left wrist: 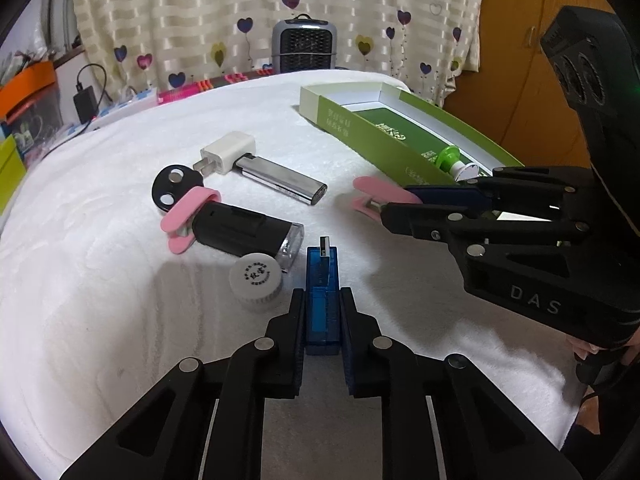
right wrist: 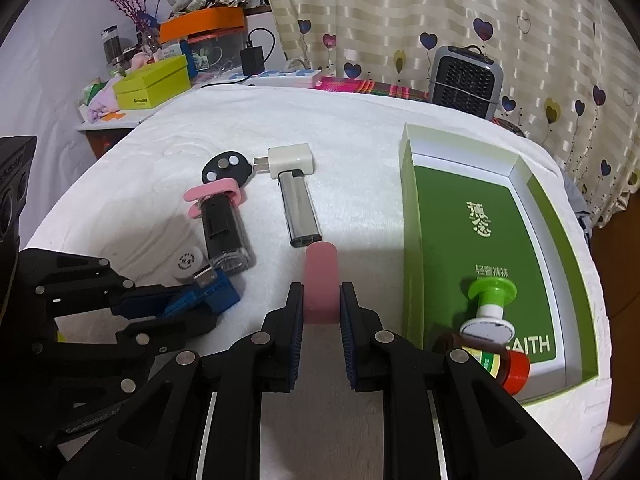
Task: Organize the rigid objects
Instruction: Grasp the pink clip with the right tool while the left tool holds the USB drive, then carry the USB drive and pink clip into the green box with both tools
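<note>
Left wrist view: your left claw (left wrist: 322,312) is clamped on a blue USB stick (left wrist: 322,300), whose metal plug points away from you. The stick sits between both pads, over the white towel (left wrist: 100,280) that covers the counter. Just left of the stick lies a round white cap (left wrist: 256,278), touching the clear end of a black stamp (left wrist: 236,232). A pink clip (left wrist: 184,216) wraps the far end of that stamp, beside a black disc (left wrist: 172,188). Beyond them a white plug adapter (left wrist: 230,152) touches a silver lighter (left wrist: 280,182). At right, your right claw (left wrist: 394,204) grips a second pink clip (left wrist: 376,196) just in front of the green box (left wrist: 360,120).

Right wrist view: your right claw (right wrist: 321,300) is closed on the pink clip (right wrist: 321,280), which stands up between the pads. The green box (right wrist: 412,240) lies open just to the right; inside it rest a green-topped stamp (right wrist: 490,304) and a brown bottle with a red cap (right wrist: 508,366). At left, your left claw (right wrist: 192,300) holds the blue USB stick (right wrist: 212,292) near the white cap (right wrist: 188,260). The silver lighter (right wrist: 300,212) lies just beyond the clip.
</note>
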{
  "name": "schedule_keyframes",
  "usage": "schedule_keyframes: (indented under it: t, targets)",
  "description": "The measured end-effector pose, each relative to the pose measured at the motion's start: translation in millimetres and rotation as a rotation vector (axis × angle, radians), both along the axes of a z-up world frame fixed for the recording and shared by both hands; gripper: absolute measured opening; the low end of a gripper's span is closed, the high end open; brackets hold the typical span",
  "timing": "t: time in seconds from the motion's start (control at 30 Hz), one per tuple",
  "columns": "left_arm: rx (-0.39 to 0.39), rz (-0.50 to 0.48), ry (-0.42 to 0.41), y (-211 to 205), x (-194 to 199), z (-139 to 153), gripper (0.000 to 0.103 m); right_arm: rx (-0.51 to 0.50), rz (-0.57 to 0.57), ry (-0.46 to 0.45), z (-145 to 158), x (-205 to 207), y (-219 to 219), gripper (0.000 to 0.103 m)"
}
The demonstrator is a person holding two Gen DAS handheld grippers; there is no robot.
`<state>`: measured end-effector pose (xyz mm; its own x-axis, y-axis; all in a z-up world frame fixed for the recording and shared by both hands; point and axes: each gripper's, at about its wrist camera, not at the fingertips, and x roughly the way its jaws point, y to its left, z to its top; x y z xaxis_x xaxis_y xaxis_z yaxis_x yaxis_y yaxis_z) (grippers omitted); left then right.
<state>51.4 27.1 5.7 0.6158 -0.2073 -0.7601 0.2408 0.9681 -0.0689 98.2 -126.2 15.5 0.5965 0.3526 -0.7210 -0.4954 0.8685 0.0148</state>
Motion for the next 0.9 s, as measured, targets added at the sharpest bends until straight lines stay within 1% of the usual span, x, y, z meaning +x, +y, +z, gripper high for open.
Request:
schedule_keyframes:
  t: [0.3,0.47,0.9]
  targets:
    - [-0.039,0.036,-0.048,-3,-10,13,0.015,0.061,0.009,-0.02,6,-14,-15,0.018]
    - [-0.053,0.055,-0.068,-5,-12,18,0.015,0.095,0.002,-0.046,14,-22,-24,0.018]
    - [-0.079,0.062,-0.096,-16,-8,29,0.015,0.133,-0.007,-0.088,25,-32,-38,0.018]
